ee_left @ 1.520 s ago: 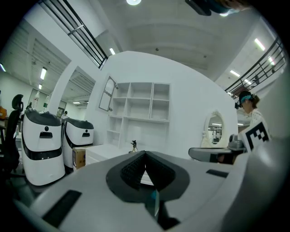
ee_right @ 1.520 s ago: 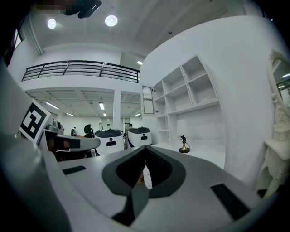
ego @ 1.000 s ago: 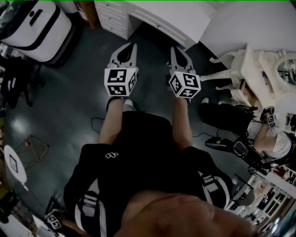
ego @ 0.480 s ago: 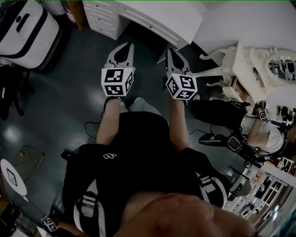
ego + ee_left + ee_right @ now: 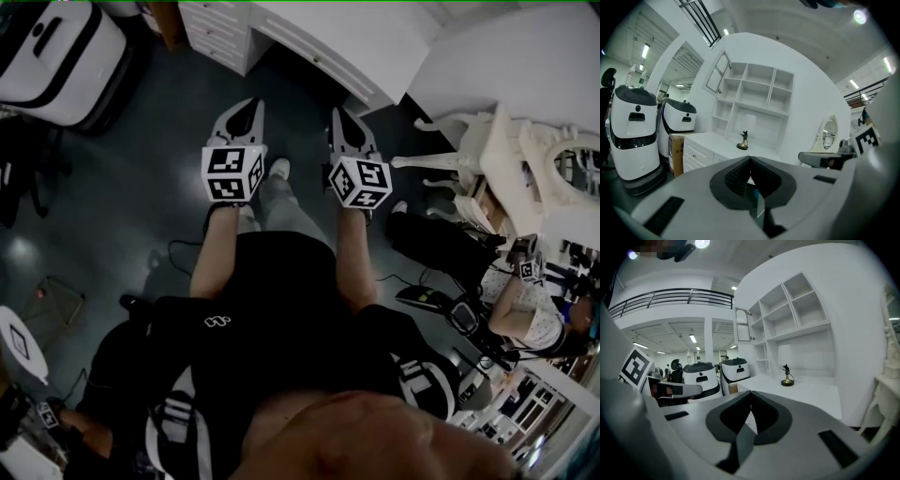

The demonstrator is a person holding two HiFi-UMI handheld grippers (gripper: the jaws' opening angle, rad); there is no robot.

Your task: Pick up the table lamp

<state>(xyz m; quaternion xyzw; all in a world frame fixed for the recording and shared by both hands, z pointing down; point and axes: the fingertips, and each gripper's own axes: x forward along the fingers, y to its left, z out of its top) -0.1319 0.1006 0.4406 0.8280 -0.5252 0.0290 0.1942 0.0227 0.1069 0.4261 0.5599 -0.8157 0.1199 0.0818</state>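
Note:
A pale, shade-like shape stands at the back of the white desk under the wall shelves; it also shows in the right gripper view. Whether it is the table lamp I cannot tell. In front of it sits a small dark figurine on a gold base. My left gripper and right gripper are held side by side, pointing at the desk from well short of it. Both are shut, tips meeting, with nothing between them.
Two white, dark-topped machines and a cardboard box stand left of the desk's drawers. An ornate white chair and a vanity with an oval mirror are at the right. Another person crouches beyond. A cable lies on the dark floor.
The person has stepped toward the desk, one foot coming forward between the grippers. Both grippers went along with it, side by side and still shut.

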